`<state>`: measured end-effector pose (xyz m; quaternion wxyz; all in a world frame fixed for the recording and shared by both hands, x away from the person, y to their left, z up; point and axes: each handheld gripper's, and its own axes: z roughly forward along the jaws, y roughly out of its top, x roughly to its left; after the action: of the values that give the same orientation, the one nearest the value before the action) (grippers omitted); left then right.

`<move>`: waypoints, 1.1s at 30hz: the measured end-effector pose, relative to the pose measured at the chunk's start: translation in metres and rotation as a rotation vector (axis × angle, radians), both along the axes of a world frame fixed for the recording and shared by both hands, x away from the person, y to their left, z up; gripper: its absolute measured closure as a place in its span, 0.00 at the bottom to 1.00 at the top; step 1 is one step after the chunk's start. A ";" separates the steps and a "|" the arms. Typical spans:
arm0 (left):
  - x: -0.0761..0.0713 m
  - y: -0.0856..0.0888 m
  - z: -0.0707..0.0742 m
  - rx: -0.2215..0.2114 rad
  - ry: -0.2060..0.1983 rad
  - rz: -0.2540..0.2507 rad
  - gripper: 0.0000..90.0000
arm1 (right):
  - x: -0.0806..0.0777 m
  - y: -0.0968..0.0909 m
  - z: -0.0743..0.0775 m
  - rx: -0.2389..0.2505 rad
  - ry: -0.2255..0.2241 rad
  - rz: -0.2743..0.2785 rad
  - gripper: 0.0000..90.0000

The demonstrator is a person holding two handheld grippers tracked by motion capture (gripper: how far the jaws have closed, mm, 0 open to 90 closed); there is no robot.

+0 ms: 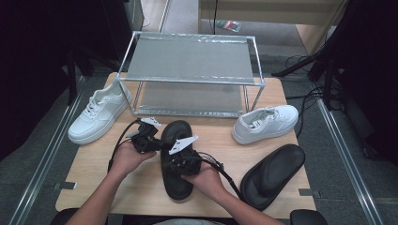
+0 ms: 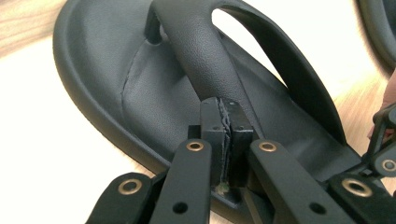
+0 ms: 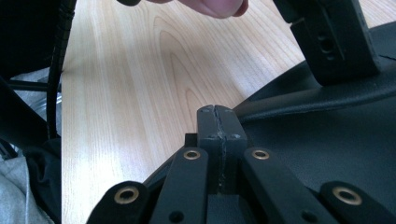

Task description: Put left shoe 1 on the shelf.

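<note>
Now your left gripper (image 1: 157,140) and right gripper (image 1: 180,161), both closed with nothing between the jaws, meet at the black sandal (image 1: 177,159) mid-tabletop (image 1: 141,187), near its front edge. Your left gripper view shows the sandal's strap (image 2: 205,51).

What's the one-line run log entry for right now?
left gripper: shut, at strap of black sandal | right gripper: shut, over the same sandal | second black sandal, two white sneakers: on table
</note>
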<state>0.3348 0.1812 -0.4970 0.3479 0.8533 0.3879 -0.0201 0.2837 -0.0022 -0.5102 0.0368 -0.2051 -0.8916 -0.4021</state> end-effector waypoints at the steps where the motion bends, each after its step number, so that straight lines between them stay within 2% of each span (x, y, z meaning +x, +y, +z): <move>1: 0.001 -0.001 -0.001 0.000 -0.002 -0.003 1.00 | 0.000 0.000 0.000 0.000 0.001 -0.004 1.00; 7: 0.005 -0.002 -0.002 -0.017 0.011 -0.005 1.00 | 0.001 0.000 -0.001 0.011 0.005 -0.024 1.00; 12: 0.008 -0.002 -0.003 -0.038 0.023 0.007 1.00 | 0.002 0.000 -0.002 0.015 -0.018 -0.027 1.00; 16: 0.009 -0.001 -0.003 -0.036 0.021 0.009 1.00 | 0.002 0.002 -0.003 0.022 -0.027 -0.032 1.00; 21: 0.008 0.003 0.003 -0.036 0.007 0.024 0.96 | 0.002 0.000 -0.002 0.034 -0.014 -0.038 1.00; 24: 0.005 0.008 0.009 -0.052 0.000 0.024 0.93 | 0.000 -0.006 0.004 0.046 -0.038 -0.028 1.00; 26: 0.004 0.009 0.011 -0.054 0.001 0.023 0.90 | 0.002 -0.013 0.008 0.066 -0.036 -0.034 0.94; 28: 0.003 0.011 0.013 -0.062 -0.003 0.019 0.83 | 0.004 -0.020 0.012 0.092 -0.013 -0.048 0.91; 30: 0.001 0.012 0.017 -0.064 -0.019 0.024 0.79 | 0.005 -0.027 0.017 0.111 0.000 -0.048 0.88; 33: -0.001 0.014 0.023 -0.078 -0.028 0.027 0.74 | 0.004 -0.037 0.023 0.110 -0.010 -0.034 0.80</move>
<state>0.3340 0.1954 -0.4742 0.3866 0.8339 0.3935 -0.0184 0.2872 -0.0396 -0.4871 0.0369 -0.2161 -0.8647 -0.4519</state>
